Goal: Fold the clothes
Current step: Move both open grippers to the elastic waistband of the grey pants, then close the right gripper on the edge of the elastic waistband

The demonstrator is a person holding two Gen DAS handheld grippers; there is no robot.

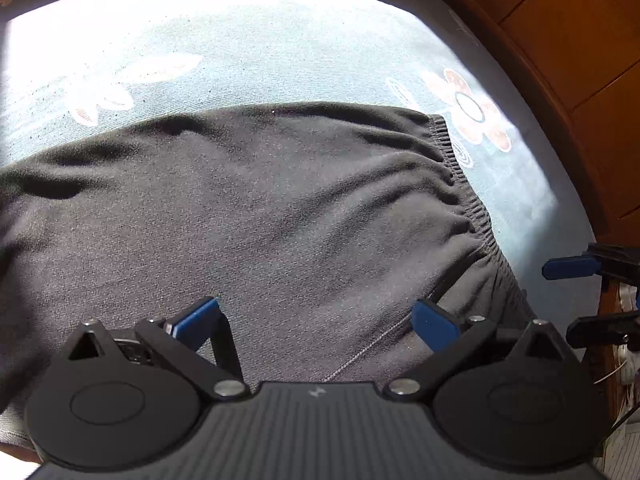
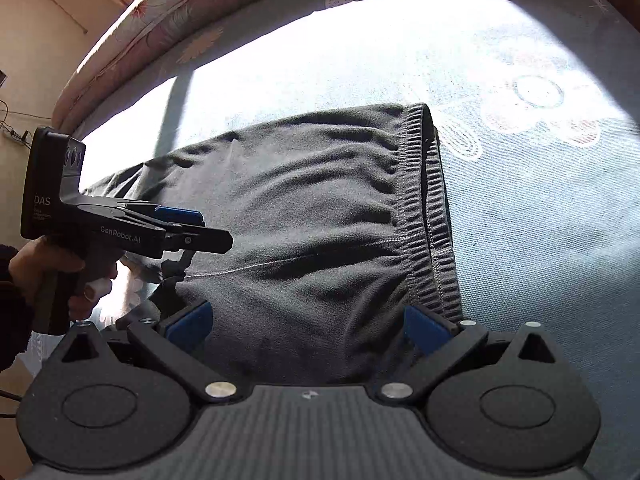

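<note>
A dark grey pair of trousers [image 1: 260, 216] lies flat on a pale blue flowered bed sheet [image 1: 280, 64], its ribbed elastic waistband [image 1: 460, 176] at the right. My left gripper [image 1: 316, 322] stands open just above the cloth near the waist, nothing between its blue pads. In the right wrist view the same trousers [image 2: 312, 216] spread away from me, waistband [image 2: 432, 216] on the right. My right gripper [image 2: 306, 324] is open over the near edge of the cloth. The left gripper [image 2: 208, 228] shows at the left, held by a hand [image 2: 48, 268].
The right gripper's fingers [image 1: 572, 268] show at the right edge of the left wrist view. A wooden bed frame [image 1: 560, 40] runs along the right. A folded flowered quilt [image 2: 168, 4] lies at the far edge of the bed. A wall [image 2: 40, 40] with cables stands at the left.
</note>
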